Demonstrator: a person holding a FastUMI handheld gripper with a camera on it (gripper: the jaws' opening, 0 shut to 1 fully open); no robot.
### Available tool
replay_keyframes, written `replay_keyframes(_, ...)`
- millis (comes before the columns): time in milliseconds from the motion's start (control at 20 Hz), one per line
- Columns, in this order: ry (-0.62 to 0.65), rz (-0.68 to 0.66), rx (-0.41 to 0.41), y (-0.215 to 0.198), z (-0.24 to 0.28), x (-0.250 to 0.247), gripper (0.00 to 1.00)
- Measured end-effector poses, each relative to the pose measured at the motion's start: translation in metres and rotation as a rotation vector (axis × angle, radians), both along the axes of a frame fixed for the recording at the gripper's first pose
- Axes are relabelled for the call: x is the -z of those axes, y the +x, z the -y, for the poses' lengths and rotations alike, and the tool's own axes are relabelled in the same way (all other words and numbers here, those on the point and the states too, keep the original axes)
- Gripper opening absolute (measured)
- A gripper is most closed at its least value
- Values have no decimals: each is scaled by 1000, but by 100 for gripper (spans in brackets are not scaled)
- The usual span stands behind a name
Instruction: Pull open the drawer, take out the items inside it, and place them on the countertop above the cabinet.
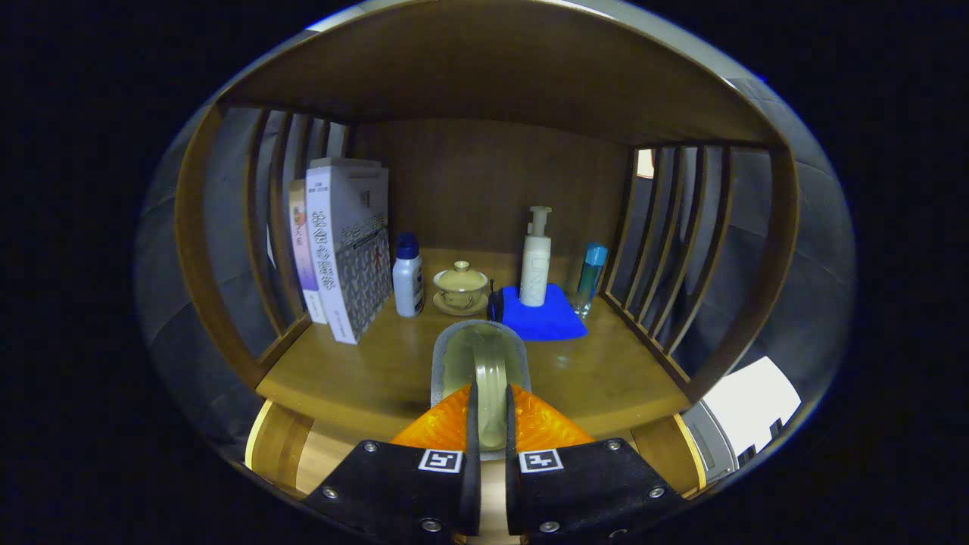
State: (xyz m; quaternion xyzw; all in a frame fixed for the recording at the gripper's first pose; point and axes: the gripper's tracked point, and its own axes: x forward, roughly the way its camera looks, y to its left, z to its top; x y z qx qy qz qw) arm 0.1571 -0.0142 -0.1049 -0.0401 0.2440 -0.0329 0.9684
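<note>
My gripper (490, 401) is shut on a pale translucent roll (484, 352), much like a roll of tape. The roll stands on edge between the fingers and its top rises beyond the fingertips (454, 416). It hangs over the front part of the wooden countertop (363, 371); I cannot tell whether it touches the wood. Under the countertop's front edge, pale wood of the open drawer (322, 454) shows on either side of the fingers. What lies in the drawer is hidden.
At the back of the countertop stand two upright books (344, 250), a white bottle with a blue cap (407, 276), a lidded tea cup on a saucer (460, 288), a pump bottle (535, 261) on a blue cloth (549, 322) and a blue-capped clear bottle (590, 276). Slatted wooden sides (666, 250) and a shelf above enclose the space.
</note>
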Motion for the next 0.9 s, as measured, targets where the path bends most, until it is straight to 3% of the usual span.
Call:
replay_keyframes(400,-6,-64,-22,48,13,34,14)
replay_keyframes(700,7,-43,-38,57,10,36,24)
replay_keyframes(900,77,57,-58,46,-4,16,80)
